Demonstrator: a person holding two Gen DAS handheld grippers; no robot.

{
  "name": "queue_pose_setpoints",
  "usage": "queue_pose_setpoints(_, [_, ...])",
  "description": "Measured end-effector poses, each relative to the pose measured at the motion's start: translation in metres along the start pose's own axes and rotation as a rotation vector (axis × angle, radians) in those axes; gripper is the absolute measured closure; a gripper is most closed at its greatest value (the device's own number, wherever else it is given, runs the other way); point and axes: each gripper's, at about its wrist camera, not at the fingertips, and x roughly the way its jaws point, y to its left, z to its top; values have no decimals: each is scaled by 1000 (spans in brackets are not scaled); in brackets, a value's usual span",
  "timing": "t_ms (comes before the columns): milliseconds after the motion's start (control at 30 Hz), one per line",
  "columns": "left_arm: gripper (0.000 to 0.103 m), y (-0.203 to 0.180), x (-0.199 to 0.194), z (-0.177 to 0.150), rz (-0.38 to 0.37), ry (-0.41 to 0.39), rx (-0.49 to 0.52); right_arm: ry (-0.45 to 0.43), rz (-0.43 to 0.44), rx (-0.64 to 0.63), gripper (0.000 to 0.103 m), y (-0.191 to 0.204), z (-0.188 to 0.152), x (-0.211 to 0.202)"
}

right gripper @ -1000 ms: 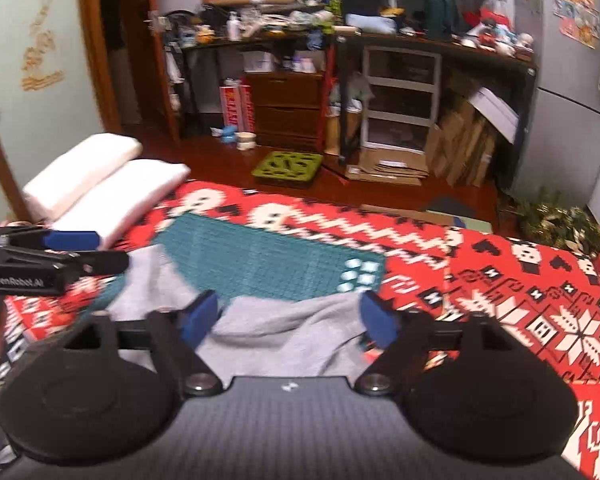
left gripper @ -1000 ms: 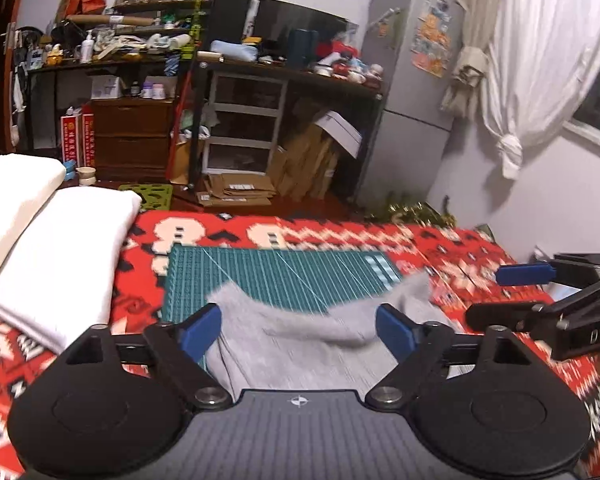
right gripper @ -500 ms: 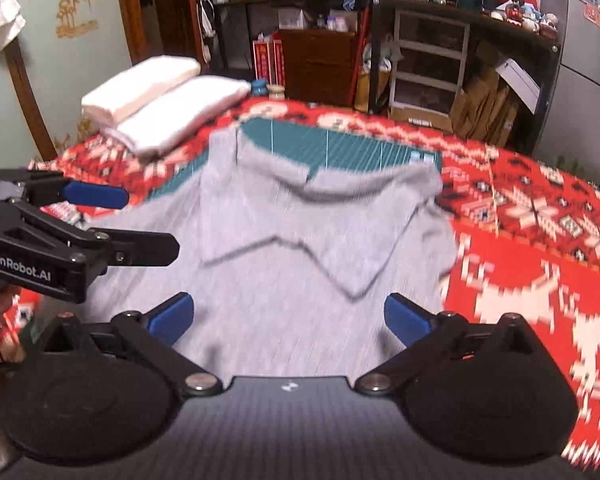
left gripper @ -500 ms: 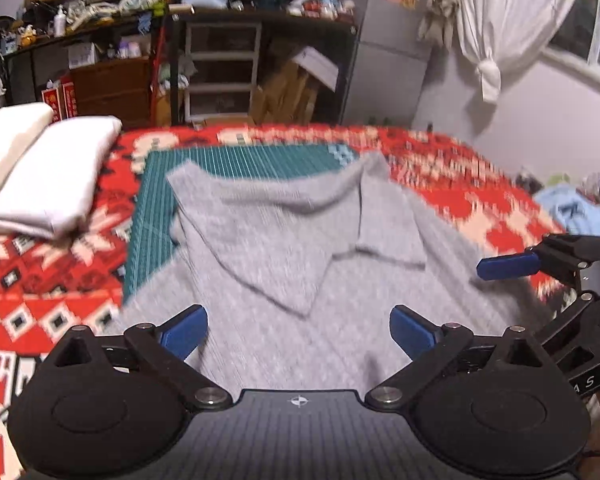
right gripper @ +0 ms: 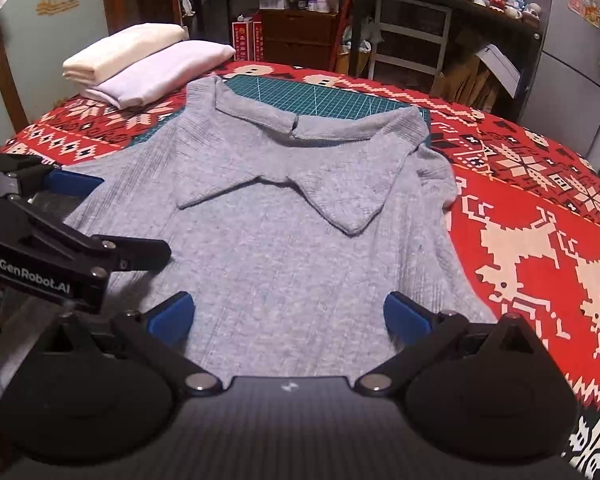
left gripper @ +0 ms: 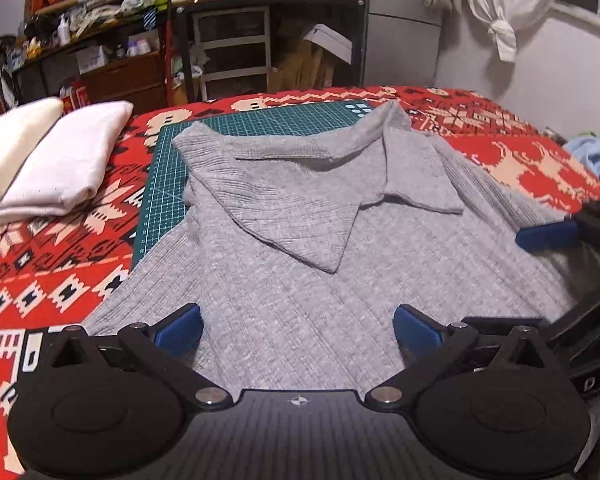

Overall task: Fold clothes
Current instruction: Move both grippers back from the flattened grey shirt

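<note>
Now both tools released: left tool (left gripper: 298, 330), right tool (right gripper: 288, 316); ribbed grey knit sweater (left gripper: 300, 248) flat, pointed collar.

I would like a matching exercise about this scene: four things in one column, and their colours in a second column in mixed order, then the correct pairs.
Things:
1. sweater
2. cutting mat
3. blanket
4. gripper pads

Colours:
A. blue
B. red with a cream pattern
C. grey
D. green with a grid

Pairs: 1-C, 2-D, 3-B, 4-A
</note>
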Motion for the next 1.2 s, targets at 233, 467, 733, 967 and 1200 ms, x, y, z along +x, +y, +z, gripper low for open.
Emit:
queue_pose_setpoints(233, [0,-1,0,0,3,3,9,11,1,0,0,0,2,2])
queue_pose_setpoints(467, [10,5,-6,8,-32,25,-19,-2,-1,3,1,-1,1,-3])
queue_pose_setpoints(733, [16,43,-44,28,-81,-55,-157,-139,6,53,1,-20,1,-58])
queue_pose_setpoints(967, [50,107,-59,16,-33,-31,-344,-190,-62,192,13,-67,-3,-82])
queue_pose_setpoints(1200, [64,125,-48,-5,9,23,-366,-167,-149,274,35,-92,-15,-68])
